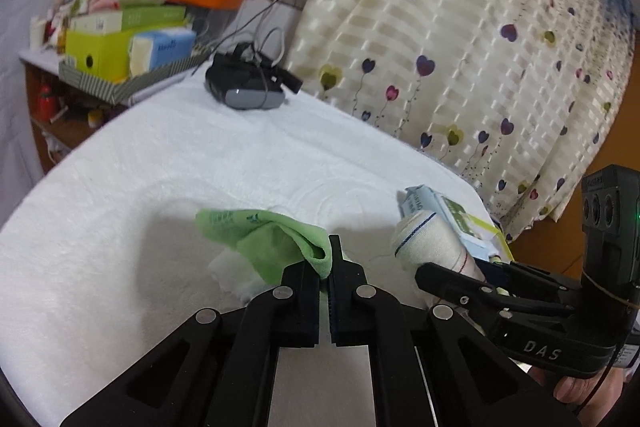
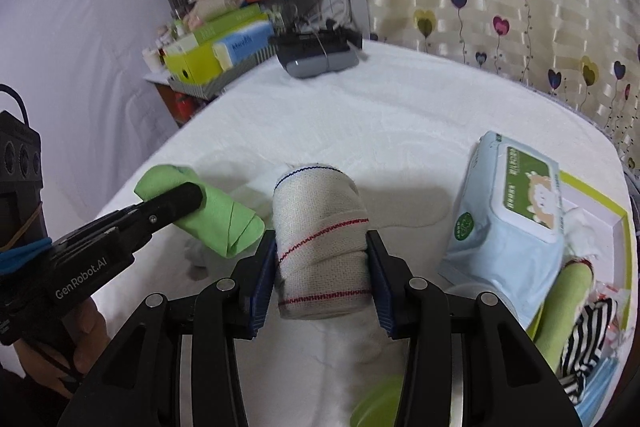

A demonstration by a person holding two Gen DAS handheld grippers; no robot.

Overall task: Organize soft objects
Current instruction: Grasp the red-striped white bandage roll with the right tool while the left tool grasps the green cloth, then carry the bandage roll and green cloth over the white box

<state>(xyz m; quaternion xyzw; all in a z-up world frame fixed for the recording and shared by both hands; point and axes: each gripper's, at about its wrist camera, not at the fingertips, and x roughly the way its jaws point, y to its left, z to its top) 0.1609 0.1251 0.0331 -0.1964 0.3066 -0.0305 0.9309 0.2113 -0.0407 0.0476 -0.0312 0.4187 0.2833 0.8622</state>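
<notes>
The left gripper (image 1: 325, 269) has its fingers closed on a fold of a soft lime-green microfibre cloth (image 1: 264, 239), which drapes ahead and to the left of the fingertips over the white fleecy table cover (image 1: 180, 163). Pinching one edge probably lets the cloth hang free so it can be carried without unrolling.

The right gripper (image 2: 322, 259) clamps a beige rolled elastic bandage with red and blue stitched lines (image 2: 320, 243) between its blue-padded fingers (image 2: 262, 283), squeezed across the roll's width, which likely keeps the winding from loosening.

Just right of those fingers, a pale blue soft pack of wet wipes with a green lid label (image 2: 516, 215) leans on the rim of a white tray with a lime-green border (image 2: 600, 203); this tray already holds striped and green fabric pieces, so it looks like the collecting place. The pack's print is too small to read.

"GenRobot.AI" shows on the left gripper's body in the right wrist view; "DAS" on the right gripper's body in the left wrist view.
</notes>
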